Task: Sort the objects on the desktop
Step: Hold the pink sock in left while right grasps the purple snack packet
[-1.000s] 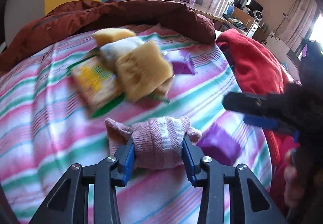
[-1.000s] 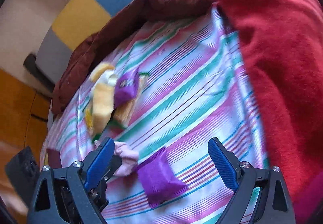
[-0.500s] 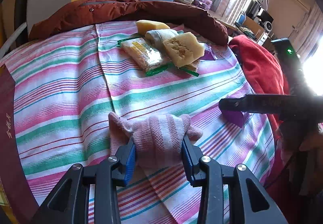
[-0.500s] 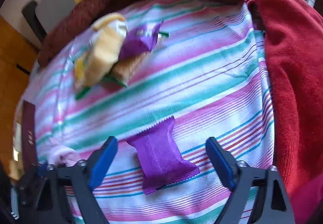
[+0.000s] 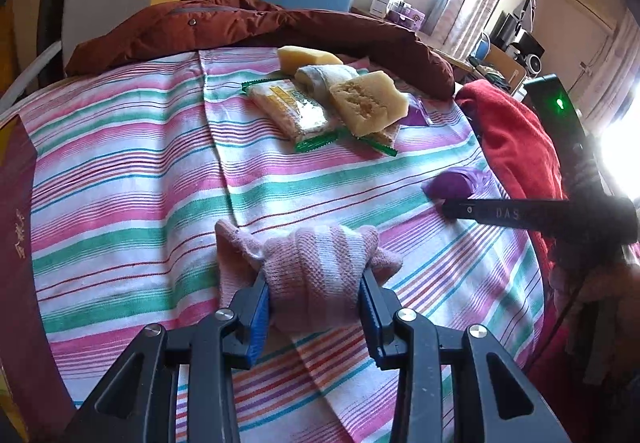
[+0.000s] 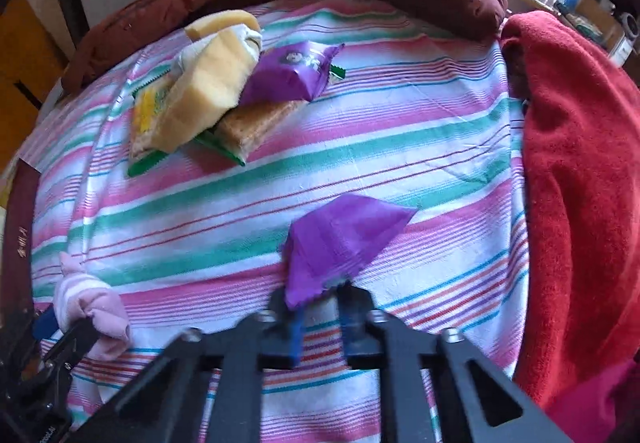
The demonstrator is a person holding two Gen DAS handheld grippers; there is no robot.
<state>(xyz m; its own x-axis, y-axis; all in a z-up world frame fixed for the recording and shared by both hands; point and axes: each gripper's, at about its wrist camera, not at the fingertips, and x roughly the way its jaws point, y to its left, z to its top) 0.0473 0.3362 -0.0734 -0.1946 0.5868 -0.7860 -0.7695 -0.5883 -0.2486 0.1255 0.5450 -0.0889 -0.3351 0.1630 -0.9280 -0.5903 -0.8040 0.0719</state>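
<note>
- On the striped cloth, the left gripper has its jaws clamped on a rolled pink sock. Loose ends flop out on both sides, so the roll could unwind or sag once it is carried.
- Nearer the red blanket, the right gripper has its jaws pinched together on the crimped edge of a purple packet. That hold is only on a thin foil lip; I judge the packet may swing, twist or slip free on lifting.
- Farther back, the pile of snacks is loosely stacked, with a sponge leaning on a green-edged packet. Anything dropped onto it could topple the stack.
- Both grippers are close together, so they could collide.
</note>
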